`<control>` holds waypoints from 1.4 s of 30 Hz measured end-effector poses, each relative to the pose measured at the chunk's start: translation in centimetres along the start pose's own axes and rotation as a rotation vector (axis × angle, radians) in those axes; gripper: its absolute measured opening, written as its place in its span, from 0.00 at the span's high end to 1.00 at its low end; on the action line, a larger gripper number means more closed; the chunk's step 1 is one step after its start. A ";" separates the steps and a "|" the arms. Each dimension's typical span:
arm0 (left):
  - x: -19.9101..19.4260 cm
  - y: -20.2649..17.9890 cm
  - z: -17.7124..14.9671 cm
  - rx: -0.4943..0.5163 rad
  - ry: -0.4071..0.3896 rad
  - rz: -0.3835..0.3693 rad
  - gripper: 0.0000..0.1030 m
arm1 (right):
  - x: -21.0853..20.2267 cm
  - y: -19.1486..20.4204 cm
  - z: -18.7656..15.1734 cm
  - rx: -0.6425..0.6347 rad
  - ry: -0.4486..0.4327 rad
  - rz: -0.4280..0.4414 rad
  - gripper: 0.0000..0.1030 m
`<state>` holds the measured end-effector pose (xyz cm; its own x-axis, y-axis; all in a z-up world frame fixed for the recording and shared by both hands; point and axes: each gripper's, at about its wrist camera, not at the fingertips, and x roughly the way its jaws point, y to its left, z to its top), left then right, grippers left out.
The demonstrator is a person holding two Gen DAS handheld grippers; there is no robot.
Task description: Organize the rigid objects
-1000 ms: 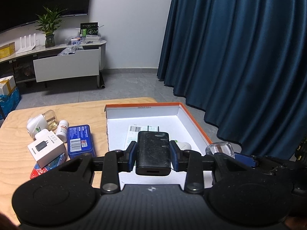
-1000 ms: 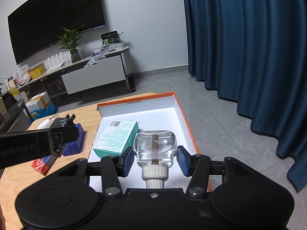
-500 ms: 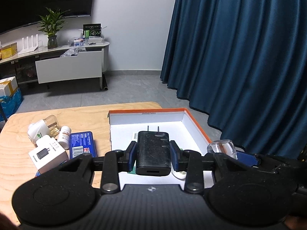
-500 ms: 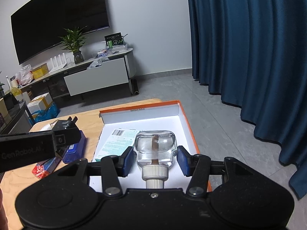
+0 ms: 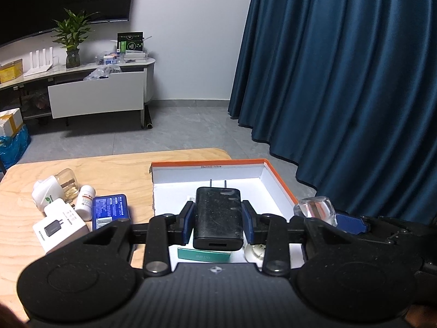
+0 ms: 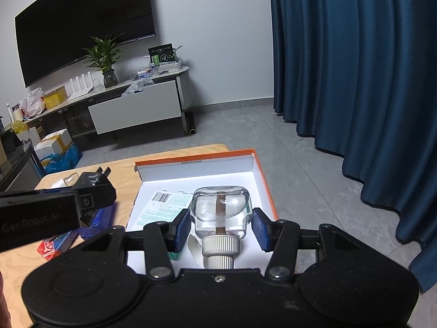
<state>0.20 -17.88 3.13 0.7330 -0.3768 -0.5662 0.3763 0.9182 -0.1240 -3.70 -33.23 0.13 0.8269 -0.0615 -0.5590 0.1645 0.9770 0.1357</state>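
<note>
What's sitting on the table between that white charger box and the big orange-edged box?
In the left wrist view, a flat blue rectangular pack lies on the wooden table between the white charger box and the orange-edged white box.

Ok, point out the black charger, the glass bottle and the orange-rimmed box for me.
black charger (image 5: 218, 216), left wrist view, on the middle of its dusty top face.
glass bottle (image 6: 220, 210), right wrist view, on its clear body above the ribbed cap.
orange-rimmed box (image 6: 263, 180), right wrist view, on its right orange rim.

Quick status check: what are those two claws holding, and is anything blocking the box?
Left gripper shut on black charger. Right gripper shut on glass bottle. Both over orange box; teal carton inside, floor beyond it bare.
</note>
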 end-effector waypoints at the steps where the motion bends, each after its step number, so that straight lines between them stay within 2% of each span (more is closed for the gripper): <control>1: 0.2 0.1 0.0 -0.003 0.003 -0.001 0.64 | 0.2 0.0 0.1 -0.001 0.001 -0.001 0.42; 42: 5.3 0.5 1.9 -0.007 0.046 0.004 0.64 | 7.1 -0.4 3.0 0.001 0.053 0.003 0.42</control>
<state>5.30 -19.67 1.63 0.7078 -0.3674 -0.6033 0.3694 0.9205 -0.1271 3.71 -34.71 -1.45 0.7978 -0.0480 -0.6010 0.1625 0.9770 0.1377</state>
